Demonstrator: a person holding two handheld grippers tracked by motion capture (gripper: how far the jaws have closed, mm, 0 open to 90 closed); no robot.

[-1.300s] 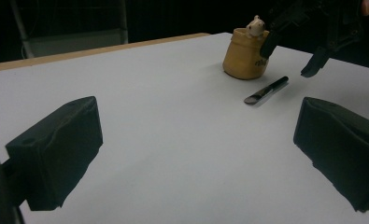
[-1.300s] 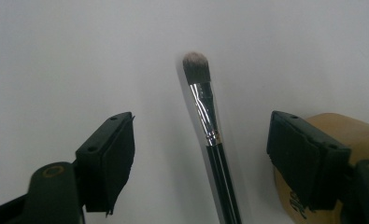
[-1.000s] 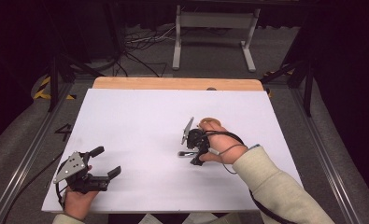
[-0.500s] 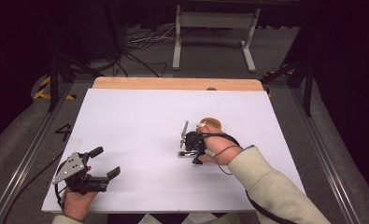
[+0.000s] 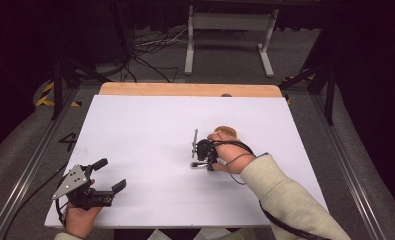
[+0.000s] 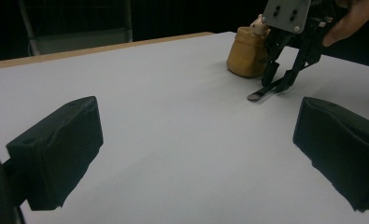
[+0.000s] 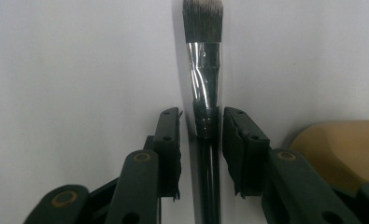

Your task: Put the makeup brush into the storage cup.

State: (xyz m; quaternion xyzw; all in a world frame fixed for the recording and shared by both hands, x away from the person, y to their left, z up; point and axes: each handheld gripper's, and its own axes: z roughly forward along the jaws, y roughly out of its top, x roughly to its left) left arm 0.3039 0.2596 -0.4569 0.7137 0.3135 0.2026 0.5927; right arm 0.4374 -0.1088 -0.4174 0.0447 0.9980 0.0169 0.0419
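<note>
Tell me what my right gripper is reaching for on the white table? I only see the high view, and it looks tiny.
Observer: A paintbrush with grey bristles, a silvery collar and a black handle lies between the jaws of the right gripper. A thin gap shows on one side, so it isn't pinched.
Operator: And the tan blob next to it?
Observer: That's a rounded tan pot, standing upright just beyond the brush.

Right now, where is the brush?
In the right gripper view, the brush lies on the white table between the right gripper's jaws, left of the tan pot.
</note>
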